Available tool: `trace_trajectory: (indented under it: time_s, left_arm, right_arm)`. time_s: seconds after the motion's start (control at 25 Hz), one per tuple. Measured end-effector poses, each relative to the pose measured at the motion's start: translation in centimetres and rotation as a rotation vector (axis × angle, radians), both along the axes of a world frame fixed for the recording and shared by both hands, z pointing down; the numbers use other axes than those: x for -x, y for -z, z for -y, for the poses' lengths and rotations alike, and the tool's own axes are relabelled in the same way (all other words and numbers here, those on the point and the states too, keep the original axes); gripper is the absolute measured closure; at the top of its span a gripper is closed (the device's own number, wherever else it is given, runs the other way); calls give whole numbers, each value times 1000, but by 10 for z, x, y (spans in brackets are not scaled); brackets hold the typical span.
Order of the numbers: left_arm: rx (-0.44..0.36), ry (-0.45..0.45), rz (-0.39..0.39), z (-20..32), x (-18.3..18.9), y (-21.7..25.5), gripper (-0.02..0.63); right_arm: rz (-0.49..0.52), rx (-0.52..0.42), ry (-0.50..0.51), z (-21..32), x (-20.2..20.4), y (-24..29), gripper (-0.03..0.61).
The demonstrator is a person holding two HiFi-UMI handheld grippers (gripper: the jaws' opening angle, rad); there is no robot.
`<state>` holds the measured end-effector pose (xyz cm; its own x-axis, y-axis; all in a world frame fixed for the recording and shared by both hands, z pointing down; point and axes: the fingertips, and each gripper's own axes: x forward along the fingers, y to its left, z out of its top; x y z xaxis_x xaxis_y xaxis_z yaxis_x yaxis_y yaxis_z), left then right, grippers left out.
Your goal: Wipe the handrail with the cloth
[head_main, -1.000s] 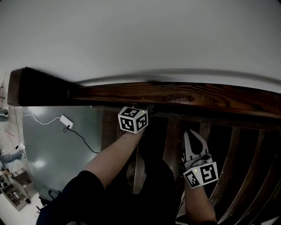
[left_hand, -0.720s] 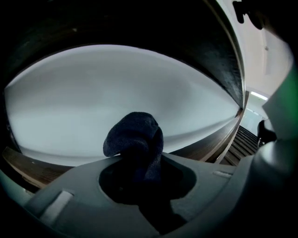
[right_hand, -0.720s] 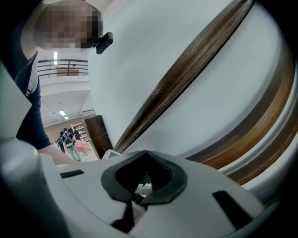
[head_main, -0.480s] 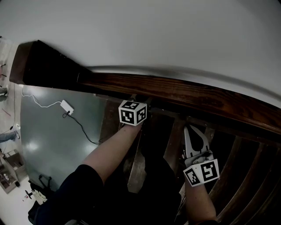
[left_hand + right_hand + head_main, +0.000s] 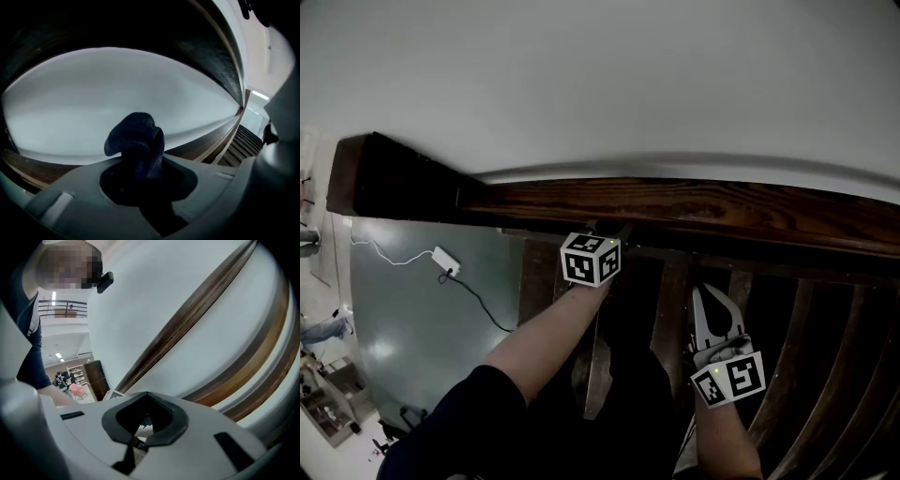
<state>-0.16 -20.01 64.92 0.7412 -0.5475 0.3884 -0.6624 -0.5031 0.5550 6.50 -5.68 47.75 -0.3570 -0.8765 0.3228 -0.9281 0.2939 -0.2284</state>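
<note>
The dark wooden handrail point(image 5: 694, 206) runs across the head view from a thick post end at the left to the right edge. My left gripper point(image 5: 609, 231) reaches up just under the rail's near edge, behind its marker cube point(image 5: 591, 259). It is shut on a dark wadded cloth point(image 5: 136, 143), which sticks out past the jaws in the left gripper view with a wooden rail point(image 5: 211, 145) beyond it. My right gripper point(image 5: 713, 298) hangs lower among the balusters, shut and empty; in the right gripper view point(image 5: 147, 414) nothing sits between its jaws.
A white wall point(image 5: 600, 84) rises behind the rail. Dark wooden balusters point(image 5: 670, 300) stand below it. Far below at the left lies a greenish floor point(image 5: 403, 319) with a white adapter point(image 5: 443, 261) and its cable. Brown wooden strips point(image 5: 197, 315) cross the wall in the right gripper view.
The left gripper has shifted slightly to the right under the rail, still holding the cloth. The right gripper has hardly moved. The head view has swung a little.
</note>
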Motion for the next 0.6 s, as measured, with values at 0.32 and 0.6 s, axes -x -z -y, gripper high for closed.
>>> trace_trajectory:
  time_s: [0.32,0.6]
  left_arm:
    - [-50,-149,3,-22,-94,60,531]
    - [-110,-267,3,-44,-165,108,531]
  right_arm:
    - [30,-48,-171,-43,-65,31,569]
    - [15,-77,-319,-99,-114,52,571]
